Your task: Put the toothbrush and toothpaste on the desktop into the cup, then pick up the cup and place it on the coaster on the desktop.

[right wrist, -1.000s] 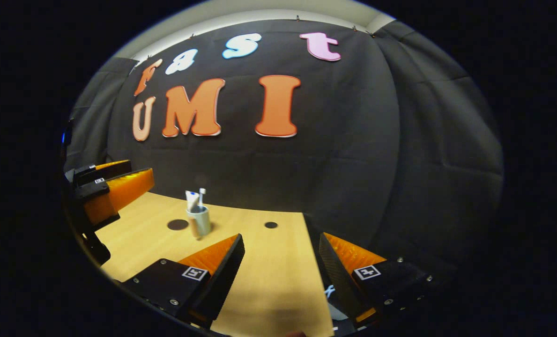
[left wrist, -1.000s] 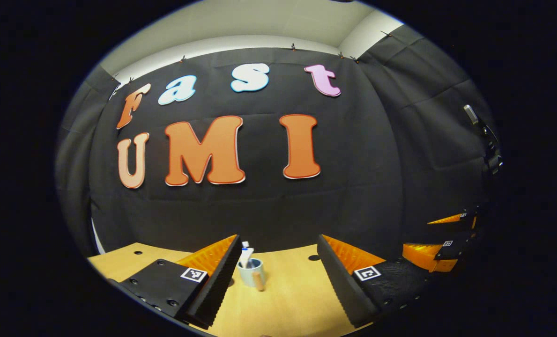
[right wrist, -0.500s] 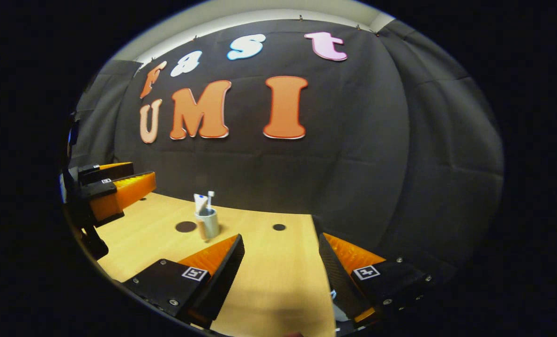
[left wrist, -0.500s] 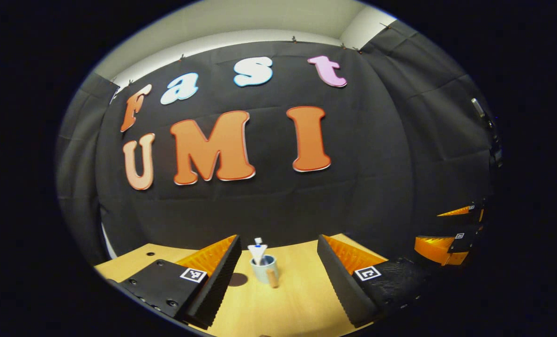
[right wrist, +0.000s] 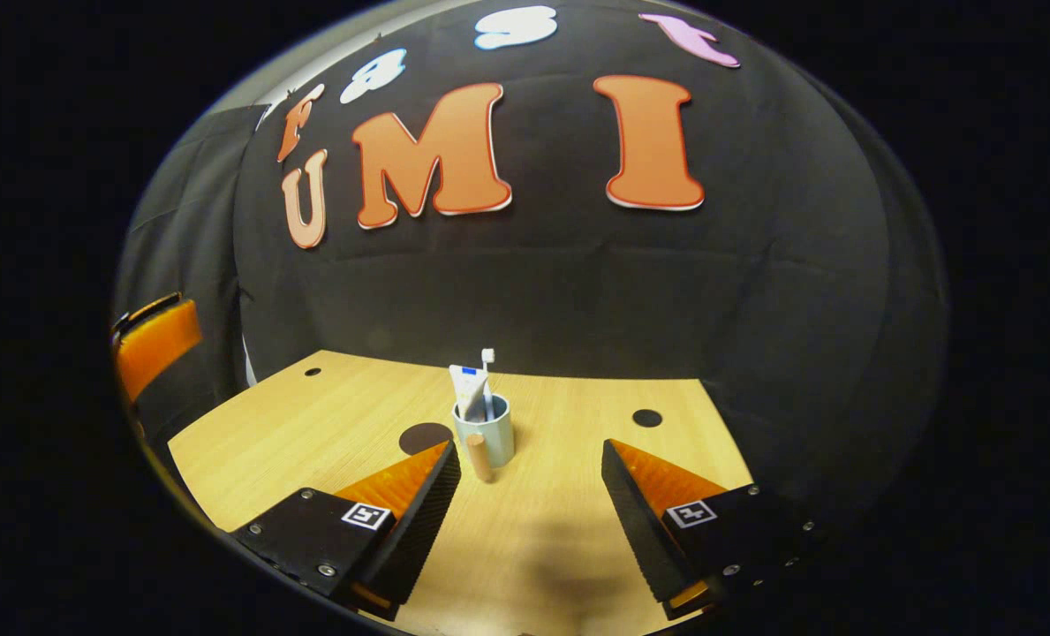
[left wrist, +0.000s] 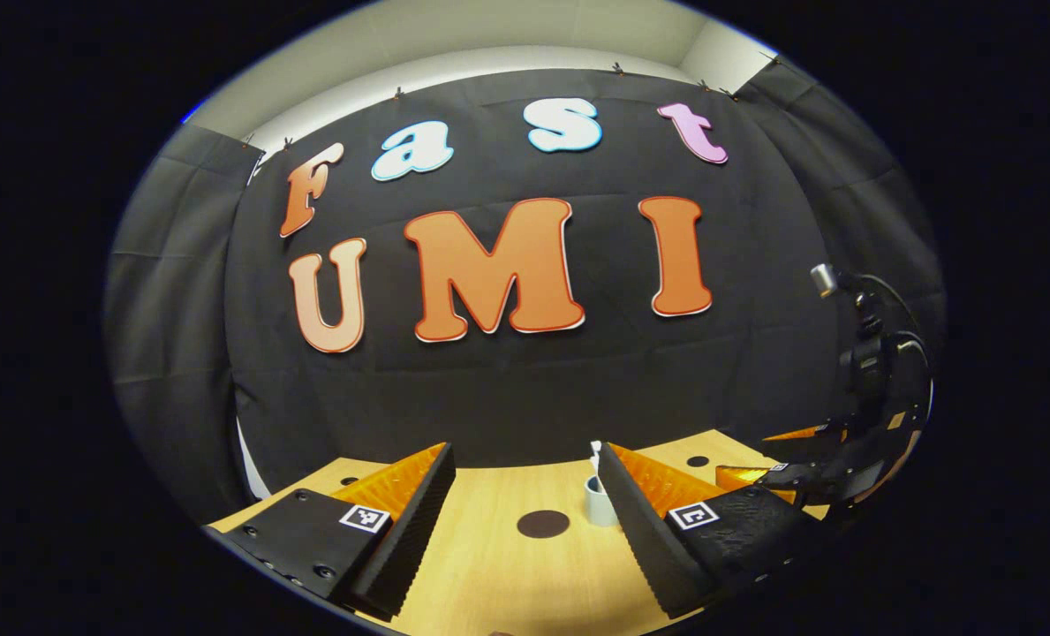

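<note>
A pale blue cup (right wrist: 487, 435) with a wooden handle stands upright on the wooden desktop (right wrist: 313, 433), between and beyond my right gripper's fingers. A toothpaste tube (right wrist: 469, 393) and a toothbrush (right wrist: 487, 369) stick up out of it. A dark round coaster (right wrist: 425, 437) lies just left of the cup. My right gripper (right wrist: 531, 450) is open and a short way back from the cup. In the left gripper view the cup (left wrist: 595, 510) peeks out beside the right finger, with the coaster (left wrist: 542, 523) to its left. My left gripper (left wrist: 525, 459) is open and holds nothing.
A small dark hole (right wrist: 646, 417) sits in the desktop right of the cup, another (right wrist: 313, 372) at the far left. The left gripper (right wrist: 155, 340) shows at the left edge of the right gripper view. The right gripper (left wrist: 807, 473) and its handle show at far right of the left gripper view.
The left gripper view has swung left, so the cup slid from between its fingers to the right finger. The right gripper has turned toward the cup and come closer. Both stay open.
</note>
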